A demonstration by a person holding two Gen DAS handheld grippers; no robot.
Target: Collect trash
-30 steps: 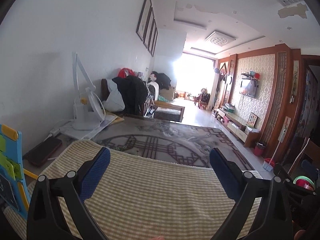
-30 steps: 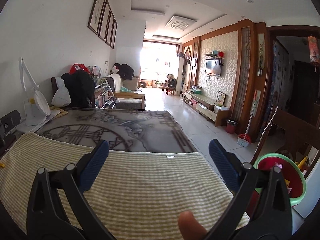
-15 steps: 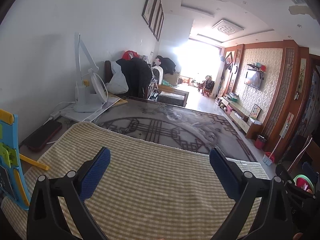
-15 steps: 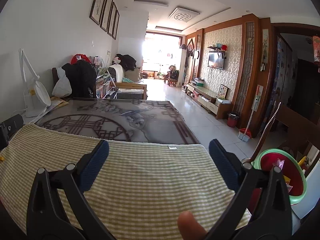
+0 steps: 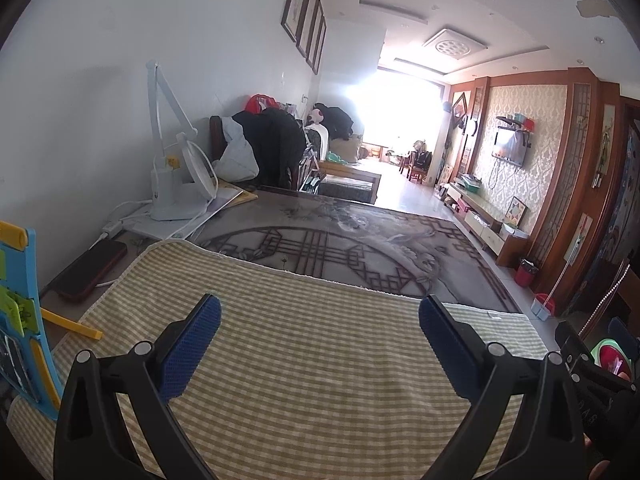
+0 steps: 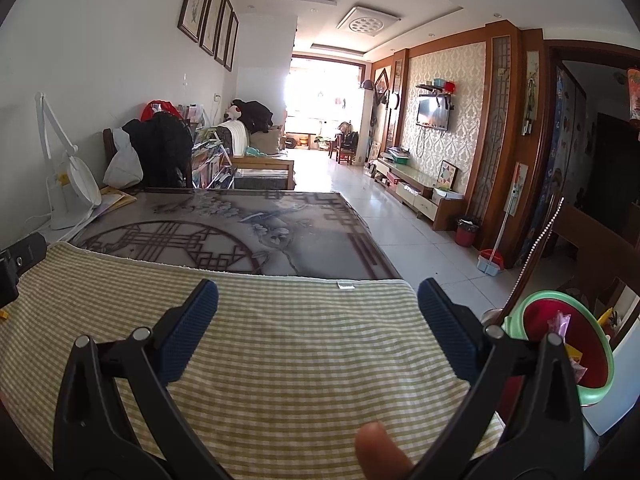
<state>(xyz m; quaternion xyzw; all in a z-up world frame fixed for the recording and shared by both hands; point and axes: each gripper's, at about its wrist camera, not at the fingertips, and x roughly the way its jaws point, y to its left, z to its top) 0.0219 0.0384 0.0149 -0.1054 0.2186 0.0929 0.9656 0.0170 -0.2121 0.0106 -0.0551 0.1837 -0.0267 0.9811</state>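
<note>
My left gripper is open above a green-and-white checked cloth on the table, nothing between its blue pads. My right gripper is open too, over the same cloth, empty. Off the table's right edge stands a green-rimmed bin with a red liner holding some wrappers; its rim also peeks into the left wrist view. A fingertip shows at the bottom of the right wrist view. No loose trash shows on the cloth.
A patterned grey table mat lies beyond the cloth. At the left are a white desk lamp, a dark phone and a blue-and-yellow toy board. A chair piled with clothes stands behind the table.
Both cameras have tipped and shifted slightly, bringing more of the table mat and the bin into view. Both grippers stay open and empty.
</note>
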